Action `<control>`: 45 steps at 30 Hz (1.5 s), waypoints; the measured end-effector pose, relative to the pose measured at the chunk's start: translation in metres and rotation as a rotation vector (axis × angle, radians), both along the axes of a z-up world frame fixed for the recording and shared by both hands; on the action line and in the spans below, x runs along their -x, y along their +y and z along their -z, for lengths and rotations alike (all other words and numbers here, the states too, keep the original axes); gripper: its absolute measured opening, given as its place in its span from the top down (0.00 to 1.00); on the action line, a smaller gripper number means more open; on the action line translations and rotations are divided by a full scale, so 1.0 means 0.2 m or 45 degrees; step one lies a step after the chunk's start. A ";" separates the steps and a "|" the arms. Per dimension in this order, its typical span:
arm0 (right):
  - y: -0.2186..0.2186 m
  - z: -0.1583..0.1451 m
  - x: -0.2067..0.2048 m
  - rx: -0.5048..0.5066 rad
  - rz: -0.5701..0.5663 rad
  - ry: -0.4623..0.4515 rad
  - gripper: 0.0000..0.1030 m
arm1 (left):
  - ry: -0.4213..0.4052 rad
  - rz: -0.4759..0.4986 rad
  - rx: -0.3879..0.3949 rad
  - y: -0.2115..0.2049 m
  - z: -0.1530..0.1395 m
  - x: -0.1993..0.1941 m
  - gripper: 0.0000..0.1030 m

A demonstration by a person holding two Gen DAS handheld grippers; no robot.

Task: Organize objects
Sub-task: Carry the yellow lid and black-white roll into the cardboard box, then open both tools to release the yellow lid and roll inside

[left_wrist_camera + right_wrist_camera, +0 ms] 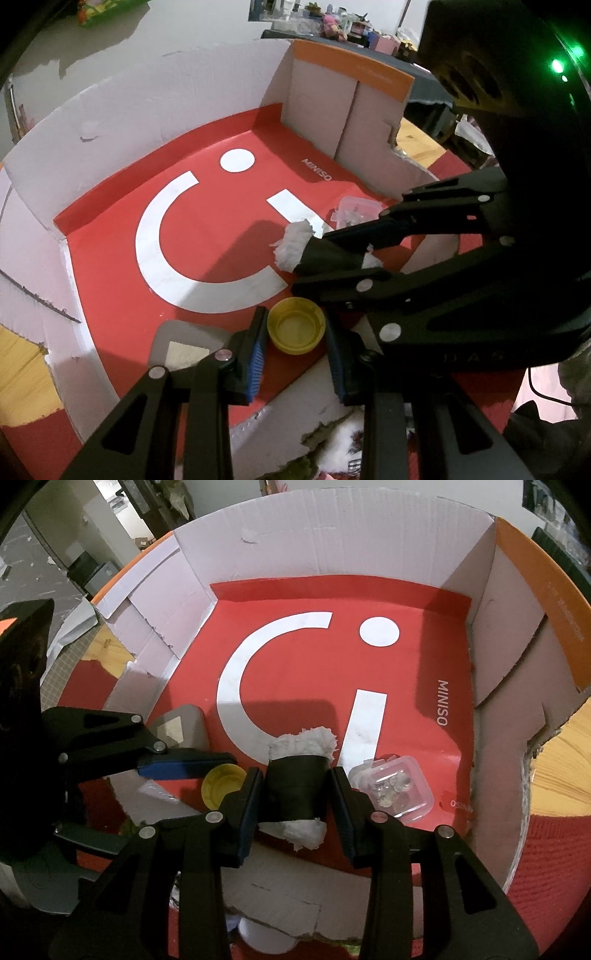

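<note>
Inside cardboard box (332, 535), left gripper (295, 336) clasping round yellow cap (295, 330), right gripper (295, 794) clasping black-wrapped fluffy roll (297, 790)

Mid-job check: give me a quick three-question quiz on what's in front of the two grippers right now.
1. What lies between the fingers of the left hand-held gripper? A) yellow cap B) spoon C) battery
2. True or false: the clear plastic case lies inside the cardboard box.
3. Name the thing between the fingers of the right hand-held gripper.

Key: 1 A. 2 True. 3 The black roll with white fluffy ends.
</note>
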State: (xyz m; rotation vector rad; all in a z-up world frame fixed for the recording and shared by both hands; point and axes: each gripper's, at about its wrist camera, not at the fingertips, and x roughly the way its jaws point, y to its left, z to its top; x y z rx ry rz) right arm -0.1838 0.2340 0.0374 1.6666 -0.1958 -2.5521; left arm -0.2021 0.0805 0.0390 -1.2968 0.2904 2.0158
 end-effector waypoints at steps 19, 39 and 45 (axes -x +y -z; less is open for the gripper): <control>0.00 0.01 0.03 -0.015 -0.012 -0.021 0.64 | -0.026 0.033 0.002 0.02 0.02 0.02 0.69; 0.00 0.00 0.03 -0.015 -0.015 -0.022 0.59 | -0.030 0.055 -0.016 0.04 0.01 -0.01 0.63; -0.01 -0.02 0.03 -0.025 -0.023 -0.013 0.57 | -0.023 0.052 -0.030 0.03 -0.01 -0.02 0.57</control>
